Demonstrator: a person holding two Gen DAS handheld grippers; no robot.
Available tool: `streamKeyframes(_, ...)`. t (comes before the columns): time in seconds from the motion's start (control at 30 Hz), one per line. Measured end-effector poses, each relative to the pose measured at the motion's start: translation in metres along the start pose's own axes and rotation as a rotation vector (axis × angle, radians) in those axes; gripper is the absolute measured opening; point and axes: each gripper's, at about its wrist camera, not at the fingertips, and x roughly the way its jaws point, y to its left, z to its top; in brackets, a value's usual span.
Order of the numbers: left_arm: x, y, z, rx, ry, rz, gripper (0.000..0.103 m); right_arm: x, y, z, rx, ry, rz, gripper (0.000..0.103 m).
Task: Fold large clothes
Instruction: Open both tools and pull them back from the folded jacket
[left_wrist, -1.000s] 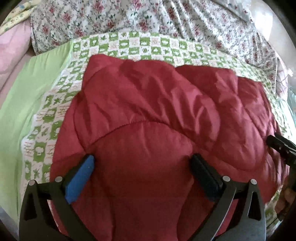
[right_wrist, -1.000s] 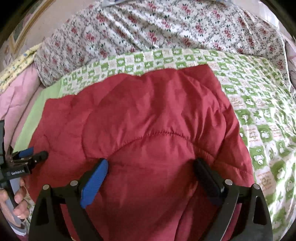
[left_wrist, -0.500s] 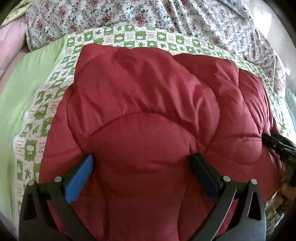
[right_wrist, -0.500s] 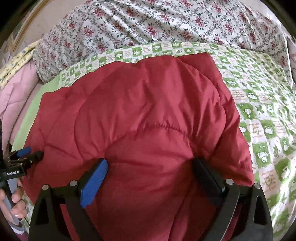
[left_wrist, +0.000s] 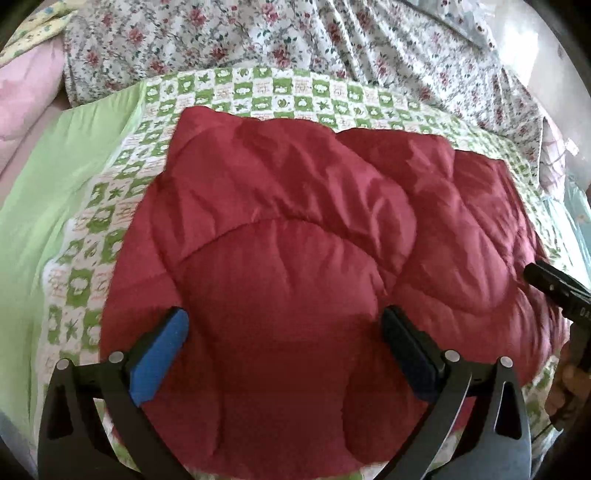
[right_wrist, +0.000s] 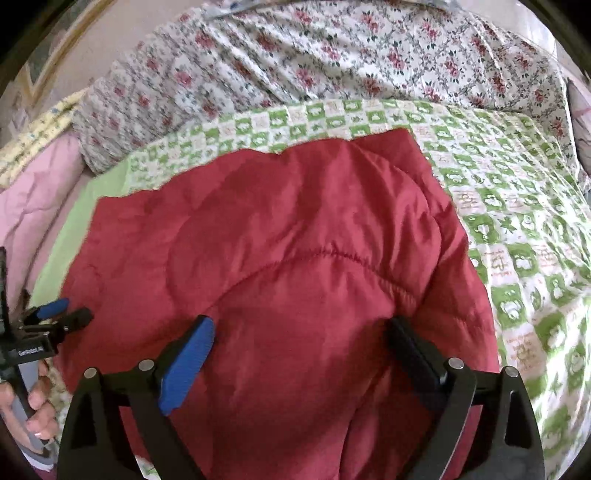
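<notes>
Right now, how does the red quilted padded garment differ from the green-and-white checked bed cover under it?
The red quilted padded garment is one plain colour; the green-and-white checked bed cover carries small printed pictures in squares. The garment is puffy, with stitched curved seams and rumples; the cover lies thin and flat. The garment sits on top and hides the cover's middle, while the cover shows around its edges. Both are soft fabric spread on the bed.

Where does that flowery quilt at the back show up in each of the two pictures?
Left wrist view: the floral quilt runs across the top, beyond the red jacket.
Right wrist view: the floral quilt again spans the top, above the jacket.
Shared landmark: the green checked sheet lies between quilt and jacket in both.
</notes>
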Motion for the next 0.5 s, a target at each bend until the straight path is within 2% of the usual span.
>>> streamKeyframes(0.1, -0.020, 0.002, -0.015, -0.009, -0.016, -0.024, 0.103, -0.023, 0.006, -0.013, -0.021, -0.012, 0.027, 0.095)
streamKeyframes(0.33, -0.047, -0.003, -0.053, 0.016, -0.015, -0.016, 0.103, -0.063, 0.024, -0.060, -0.104, 0.006, 0.074, 0.096)
streamKeyframes(0.5, -0.047, -0.010, -0.082, 0.036, 0.032, 0.052, 0.103, -0.070, 0.026, -0.091, -0.096, 0.043, 0.078, 0.097)
